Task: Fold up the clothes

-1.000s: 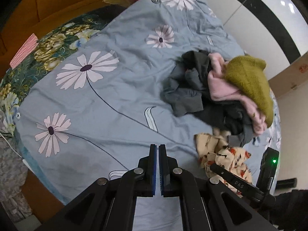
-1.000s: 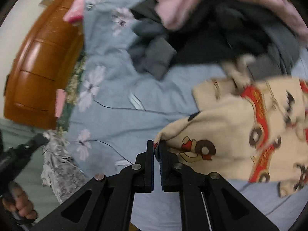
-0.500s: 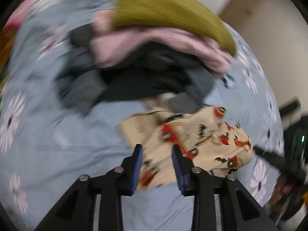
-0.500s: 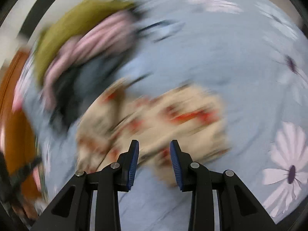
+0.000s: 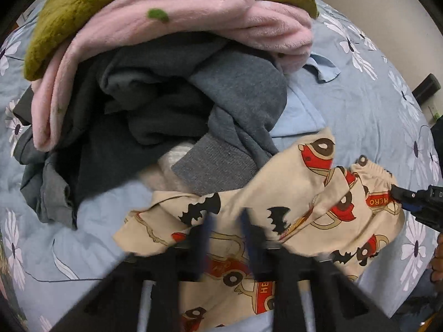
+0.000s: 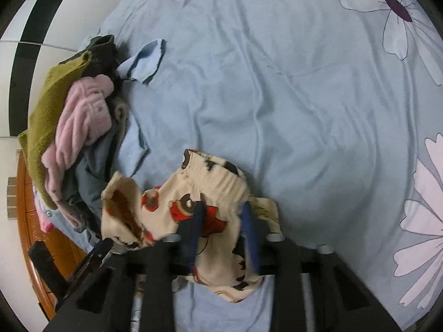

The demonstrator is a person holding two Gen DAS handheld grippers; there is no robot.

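Cream printed garment [image 5: 310, 215] (cars, bats, red lettering) is lying crumpled on the blue flowered bedspread [image 6: 290, 88], at the foot of the heap of unfolded clothes [image 5: 166, 88] and partly overlapping the grey knit piece [image 5: 218, 166] at the heap's edge.

In the left wrist view its long axis is running roughly left to right across the frame, lower-left end toward the near edge, gathered elastic waistband [image 5: 373, 171] at the upper-right end. In the right wrist view the waistband is sitting on the side away from the camera, with the rest of the cloth trailing back under the fingers.

Left gripper [image 5: 225, 238]: jaws closing, blurred, still a visible gap between the blue pads, cream cloth lying in that gap. Pads are not clearly pressing it yet.

Right gripper [image 6: 223, 235]: jaws closing too, blurred, gap still showing, cloth bunched between the pads just below the waistband. Not yet clamped as far as can be seen. In the left wrist view its tip is sitting at the waistband end.

Heap: olive fleece [image 5: 83, 8] on top, pink fleece [image 5: 193, 19] under it, dark grey items below. Light blue shirt collar [image 6: 146, 61] is poking out beside the heap.
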